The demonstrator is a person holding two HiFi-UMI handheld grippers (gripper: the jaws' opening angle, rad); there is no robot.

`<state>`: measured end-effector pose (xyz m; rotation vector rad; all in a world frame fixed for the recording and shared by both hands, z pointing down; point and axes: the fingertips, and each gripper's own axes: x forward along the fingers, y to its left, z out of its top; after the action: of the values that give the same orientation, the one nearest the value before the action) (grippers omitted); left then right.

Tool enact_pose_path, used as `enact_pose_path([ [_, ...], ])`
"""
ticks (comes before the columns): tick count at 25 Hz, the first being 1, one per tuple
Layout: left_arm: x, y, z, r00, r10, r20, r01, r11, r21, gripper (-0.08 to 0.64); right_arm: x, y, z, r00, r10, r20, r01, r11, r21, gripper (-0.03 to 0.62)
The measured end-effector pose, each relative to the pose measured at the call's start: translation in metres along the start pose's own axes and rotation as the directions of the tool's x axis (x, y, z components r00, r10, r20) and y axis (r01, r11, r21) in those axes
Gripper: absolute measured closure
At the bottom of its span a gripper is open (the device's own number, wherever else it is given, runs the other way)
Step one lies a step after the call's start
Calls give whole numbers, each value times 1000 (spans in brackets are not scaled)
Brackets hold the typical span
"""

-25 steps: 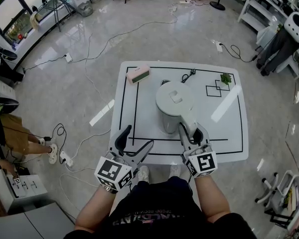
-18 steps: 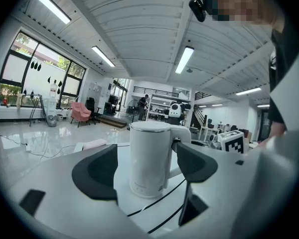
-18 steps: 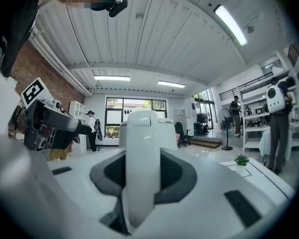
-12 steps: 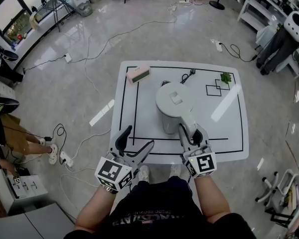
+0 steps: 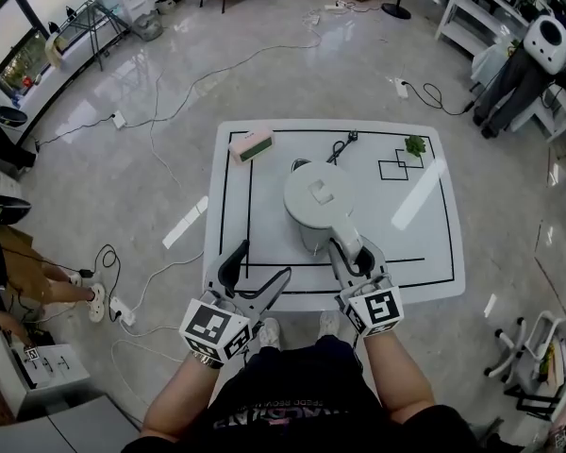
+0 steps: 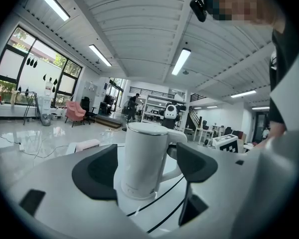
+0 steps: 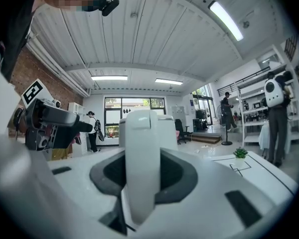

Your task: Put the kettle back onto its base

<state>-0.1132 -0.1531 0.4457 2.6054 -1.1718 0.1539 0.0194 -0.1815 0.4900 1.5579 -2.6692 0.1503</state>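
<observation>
A white electric kettle (image 5: 318,196) stands upright in the middle of the white table (image 5: 410,253). Its handle (image 5: 344,234) points toward the front edge. My right gripper (image 5: 355,256) is shut on that handle, which fills the gap between the dark pads in the right gripper view, handle (image 7: 139,168). My left gripper (image 5: 261,264) hovers open at the table's front edge, left of the kettle, holding nothing. In the left gripper view the kettle (image 6: 139,158) stands beyond the open jaws, with a slightly wider white disc (image 6: 134,197) under it.
A pink and green box (image 5: 250,145) lies at the table's back left. A black cord with a plug (image 5: 340,146) lies behind the kettle, and a small green plant (image 5: 415,144) stands at the back right. Black lines mark the tabletop. Cables run across the floor.
Nothing on the table has visibly moved. Only the head view has shifted a little.
</observation>
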Motion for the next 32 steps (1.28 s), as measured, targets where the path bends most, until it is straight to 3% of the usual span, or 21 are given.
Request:
enact_pose_path([
  [9,3,-8,3,999,-34,19,34,999,-5,193,-5,-1,-7,998,4,-59,-3,1000,15,470],
  [15,9,-21,7,996,-82,34,82,997,-2,193,-16,-3,-5,996,12,-90,-9,999,36,419],
  [23,7,-41,15,984,-172,53,171,985,11,193,-51,3,18,997,-60,-53,61,998,24,400],
  [32,5,-65,21,947,-316,62,314,948,48,207,-82,15,57,983,-183,35,183,983,-4,402],
])
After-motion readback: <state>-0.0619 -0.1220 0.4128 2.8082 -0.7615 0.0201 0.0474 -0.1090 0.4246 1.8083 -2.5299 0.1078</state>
